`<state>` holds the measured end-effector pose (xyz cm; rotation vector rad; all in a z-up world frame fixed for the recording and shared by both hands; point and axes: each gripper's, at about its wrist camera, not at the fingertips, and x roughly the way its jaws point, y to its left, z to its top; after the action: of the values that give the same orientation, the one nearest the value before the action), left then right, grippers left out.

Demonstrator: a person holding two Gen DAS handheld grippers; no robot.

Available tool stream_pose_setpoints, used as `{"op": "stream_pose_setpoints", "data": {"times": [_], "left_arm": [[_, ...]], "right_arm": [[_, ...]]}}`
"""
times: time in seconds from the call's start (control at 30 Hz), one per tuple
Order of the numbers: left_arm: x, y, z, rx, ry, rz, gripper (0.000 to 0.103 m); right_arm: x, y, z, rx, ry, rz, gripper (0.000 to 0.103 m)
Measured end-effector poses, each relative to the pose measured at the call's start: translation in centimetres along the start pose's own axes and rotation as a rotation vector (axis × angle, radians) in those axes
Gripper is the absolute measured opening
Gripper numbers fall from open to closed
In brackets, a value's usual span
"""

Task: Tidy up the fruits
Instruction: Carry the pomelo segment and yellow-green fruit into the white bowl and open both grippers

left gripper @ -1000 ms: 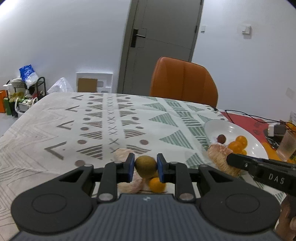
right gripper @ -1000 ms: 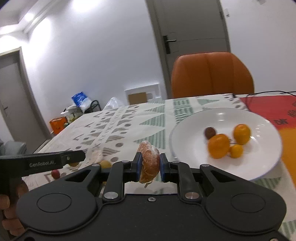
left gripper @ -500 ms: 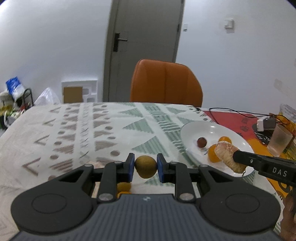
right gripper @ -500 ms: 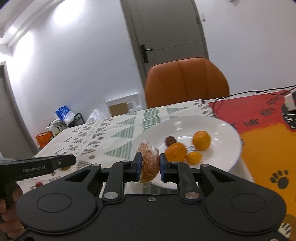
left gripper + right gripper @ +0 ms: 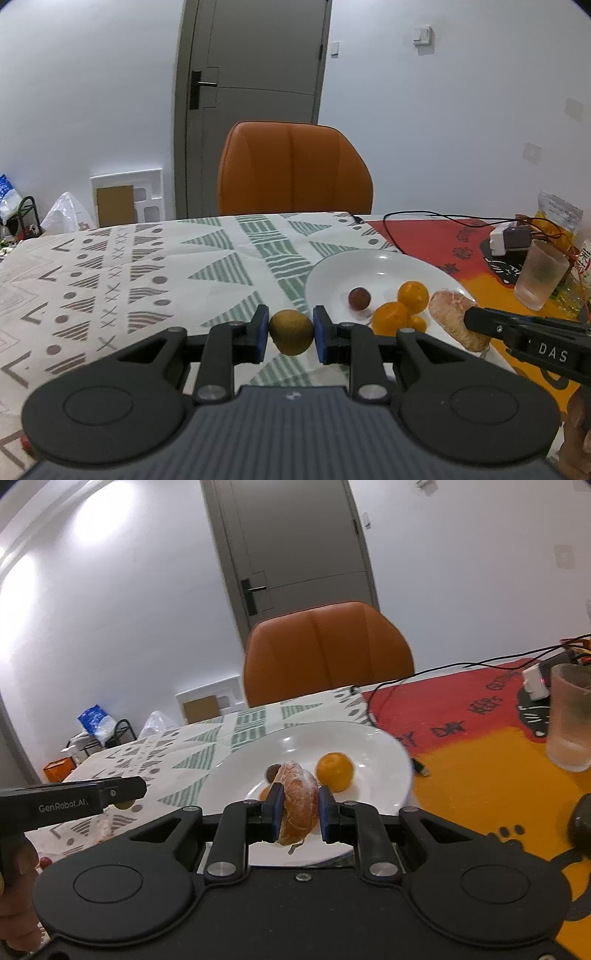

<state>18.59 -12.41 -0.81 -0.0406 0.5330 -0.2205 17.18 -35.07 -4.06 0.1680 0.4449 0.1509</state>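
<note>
My left gripper [image 5: 291, 334] is shut on a small brown-green round fruit [image 5: 291, 332], held above the patterned tablecloth just left of the white plate [image 5: 332, 273]. The plate holds a dark reddish fruit [image 5: 359, 298] and three oranges [image 5: 413, 295]. My right gripper [image 5: 300, 808] is shut on a peeled citrus piece [image 5: 298, 805], held over the white plate [image 5: 384, 753] with an orange [image 5: 334, 771] behind it. In the left wrist view the peeled citrus piece [image 5: 456, 319] hangs over the plate's right side.
An orange chair [image 5: 293, 170] stands behind the table. A frosted cup [image 5: 539, 275], cables and a white box [image 5: 506, 238] sit on the red and orange mat [image 5: 476, 760] at the right. A small red fruit [image 5: 44, 862] lies on the tablecloth [image 5: 110, 273] at the left.
Both grippers have carried their fruits to the right, towards and over the white plate. The loose fruit under the left gripper has dropped out of view. Neither grip has changed.
</note>
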Motion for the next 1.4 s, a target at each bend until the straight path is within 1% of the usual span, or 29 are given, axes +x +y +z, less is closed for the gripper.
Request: {"op": "stream_pose_setpoints", "data": {"times": [0.3, 0.6, 0.63, 0.7, 0.73, 0.83, 0.97, 1.07, 1.1, 1.13, 1.27, 1.3, 1.33, 1.37, 1.4], "left_arm": [[1.9, -2.1, 0.6, 0.037, 0.008, -0.009, 0.024], [3.4, -3.4, 1.2, 0.050, 0.019, -0.014, 0.024], [3.6, -3.5, 1.2, 0.052, 0.020, -0.013, 0.024], [3.8, -3.6, 1.3, 0.055, 0.022, -0.012, 0.024], [3.9, -3.7, 1.3, 0.056, 0.023, -0.012, 0.024], [4.1, -4.0, 1.4, 0.060, 0.024, -0.018, 0.024], [4.2, -4.2, 1.5, 0.060, 0.020, -0.019, 0.024], [4.1, -4.4, 1.5, 0.064, 0.001, 0.004, 0.025], [3.9, -4.4, 1.6, 0.062, -0.010, 0.013, 0.025], [3.7, -4.4, 1.7, 0.060, -0.021, 0.020, 0.028], [2.7, -4.1, 2.0, 0.060, -0.031, 0.025, 0.031], [2.4, -3.9, 2.0, 0.058, -0.032, 0.030, 0.034], [2.1, -3.8, 2.0, 0.057, -0.034, 0.035, 0.039], [1.8, -3.5, 2.0, 0.055, -0.036, 0.042, 0.042], [1.5, -3.2, 1.9, 0.052, -0.038, 0.049, 0.047]], "right_arm": [[0.1, -2.2, 0.5, 0.041, -0.023, -0.065, 0.018], [1.0, -3.3, 0.9, 0.045, -0.036, -0.108, 0.018], [1.1, -3.5, 1.0, 0.049, -0.037, -0.108, 0.019], [1.3, -3.6, 1.1, 0.057, -0.035, -0.104, 0.026], [1.3, -3.6, 1.0, 0.059, -0.033, -0.097, 0.026], [1.2, -3.3, 0.8, 0.051, -0.029, -0.088, 0.027], [0.6, -3.5, 0.5, 0.078, -0.020, -0.073, 0.028], [0.2, -3.6, 0.3, 0.088, -0.012, -0.064, 0.029], [0.0, -3.5, 0.2, 0.089, -0.011, -0.061, 0.032], [-0.1, -3.4, 0.1, 0.090, -0.011, -0.059, 0.033], [-0.5, -3.2, -0.1, 0.109, -0.008, -0.031, 0.037], [-0.6, -3.1, -0.1, 0.114, -0.008, -0.027, 0.040], [-0.7, -3.0, -0.2, 0.113, -0.010, -0.028, 0.042], [-0.8, -2.9, -0.3, 0.110, -0.012, -0.028, 0.043], [-0.8, -2.8, -0.3, 0.110, -0.013, -0.027, 0.043]]}}
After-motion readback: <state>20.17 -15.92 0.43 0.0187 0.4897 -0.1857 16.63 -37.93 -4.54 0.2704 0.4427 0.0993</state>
